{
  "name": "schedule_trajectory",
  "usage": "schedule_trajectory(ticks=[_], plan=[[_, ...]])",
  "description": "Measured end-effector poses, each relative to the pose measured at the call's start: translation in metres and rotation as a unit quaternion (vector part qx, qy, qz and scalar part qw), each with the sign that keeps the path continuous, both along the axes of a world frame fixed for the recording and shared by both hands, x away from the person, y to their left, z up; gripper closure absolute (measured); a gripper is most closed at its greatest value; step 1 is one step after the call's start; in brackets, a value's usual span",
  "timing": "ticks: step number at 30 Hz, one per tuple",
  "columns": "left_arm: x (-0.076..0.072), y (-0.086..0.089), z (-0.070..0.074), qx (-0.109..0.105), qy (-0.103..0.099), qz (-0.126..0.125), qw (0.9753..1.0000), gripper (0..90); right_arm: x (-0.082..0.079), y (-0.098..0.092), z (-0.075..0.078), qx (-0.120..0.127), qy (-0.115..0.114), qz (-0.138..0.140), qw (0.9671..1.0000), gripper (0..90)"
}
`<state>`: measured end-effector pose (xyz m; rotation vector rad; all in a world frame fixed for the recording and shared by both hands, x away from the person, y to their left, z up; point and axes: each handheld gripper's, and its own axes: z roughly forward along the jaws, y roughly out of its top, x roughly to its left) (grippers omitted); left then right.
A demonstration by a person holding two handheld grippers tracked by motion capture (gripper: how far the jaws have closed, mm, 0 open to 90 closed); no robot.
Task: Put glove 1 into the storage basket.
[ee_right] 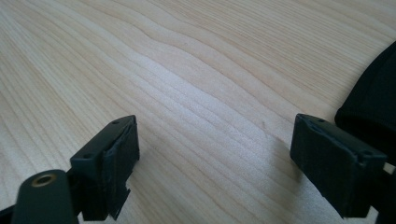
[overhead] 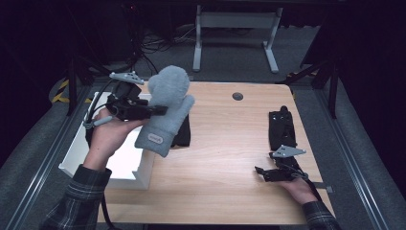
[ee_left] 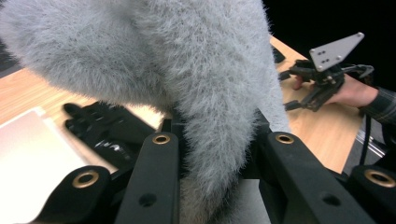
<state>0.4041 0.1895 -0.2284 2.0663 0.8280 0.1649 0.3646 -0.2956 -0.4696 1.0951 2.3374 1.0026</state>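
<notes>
The left gripper (overhead: 160,110) is clamped on a fluffy grey mitten (overhead: 165,108), held in the air above the white box (overhead: 125,163) and a black glove (overhead: 184,134) on the table (overhead: 225,158). The mitten's cuff carries a small grey label (writing too small to read). The right gripper (overhead: 261,172) rests low on the wood, jaws spread wide apart, holding nothing.

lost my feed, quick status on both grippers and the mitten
Left gripper shut on grey mitten, held above the table. Right gripper open, low on table. Black glove under the mitten.
</notes>
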Motion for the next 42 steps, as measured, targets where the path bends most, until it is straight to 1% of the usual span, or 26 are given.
schedule_trajectory(ticks=[2,3,4,5,6,10,12,13,14,15,16,17,18,20,24,27,28,30,34,38,42], plan=[[-0.001,0.011,0.001,0.0,-0.001,0.013,0.9999,74.5,0.0,0.0,0.0,0.0,0.0,0.0,1.0,15.7],[-0.001,0.011,0.001,0.0,-0.001,0.013,0.9999,74.5,0.0,0.0,0.0,0.0,0.0,0.0,1.0,15.7],[-0.001,0.02,0.001,0.001,0.0,0.023,0.9997,74.5,0.0,0.0,0.0,0.0,0.0,0.0,1.0,15.7],[-0.001,0.025,0.001,0.002,0.001,0.03,0.9995,74.6,0.0,0.0,0.0,0.0,0.0,0.0,1.0,15.7],[-0.001,0.031,0.001,0.003,0.002,0.039,0.9992,74.5,0.0,0.0,0.0,0.0,0.0,0.0,1.0,15.7],[-0.001,0.051,-0.001,0.004,0.003,0.059,0.9982,74.6,0.0,0.0,0.0,0.0,0.0,-0.001,1.0,15.7],[-0.002,0.061,-0.004,0.002,0.007,0.071,0.9974,74.6,0.0,0.0,0.0,0.0,0.0,-0.001,1.0,15.7],[-0.002,0.061,-0.004,0.002,0.007,0.071,0.9974,74.6,0.0,0.0,0.0,0.0,0.0,-0.001,1.0,15.7],[-0.002,0.065,-0.007,0.003,0.008,0.076,0.997,74.6,0.0,0.0,0.0,0.0,0.0,-0.001,1.0,15.7],[-0.002,0.073,-0.012,0.004,0.011,0.087,0.9961,74.6,0.0,0.0,0.0,0.0,0.0,-0.001,1.0,15.6],[-0.002,0.077,-0.014,0.005,0.015,0.09,0.9958,74.6,0.0,0.0,0.0,0.0,0.0,-0.001,1.0,15.6],[-0.002,0.08,-0.017,0.004,0.017,0.095,0.9953,74.6,0.0,0.0,0.0,-0.001,0.0,-0.001,1.0,15.6],[-0.002,0.08,-0.017,0.004,0.017,0.095,0.9953,74.6,0.0,0.0,0.0,-0.001,0.0,-0.001,1.0,15.6],[-0.002,0.089,-0.024,0.005,0.02,0.106,0.9941,74.6,0.0,0.0,0.0,-0.001,0.0,-0.001,1.0,15.6],[0.0,0.101,-0.035,0.007,0.034,0.121,0.9921,74.6,0.0,0.0,0.0,-0.001,0.0,-0.001,1.0,15.6],[0.002,0.105,-0.047,0.001,0.046,0.125,0.9911,74.6,0.0,0.0,0.0,-0.001,-0.001,-0.001,1.0,15.5],[0.002,0.105,-0.047,0.001,0.046,0.125,0.9911,74.6,0.0,0.0,0.0,-0.001,-0.001,-0.001,1.0,15.5],[0.004,0.105,-0.059,0.002,0.057,0.125,0.9905,74.6,0.0,0.0,0.0,-0.001,-0.001,-0.001,1.0,15.5],[0.008,0.103,-0.079,0.004,0.076,0.125,0.9893,74.6,0.0,0.0,0.0,-0.001,-0.001,-0.001,1.0,15.5],[0.014,0.101,-0.101,0.009,0.101,0.125,0.987,74.6,0.0,0.0,0.0,-0.001,-0.001,-0.001,1.0,15.5],[0.019,0.099,-0.118,0.015,0.116,0.126,0.9851,74.5,0.0,0.0,0.0,-0.001,-0.001,-0.001,1.0,15.5]])
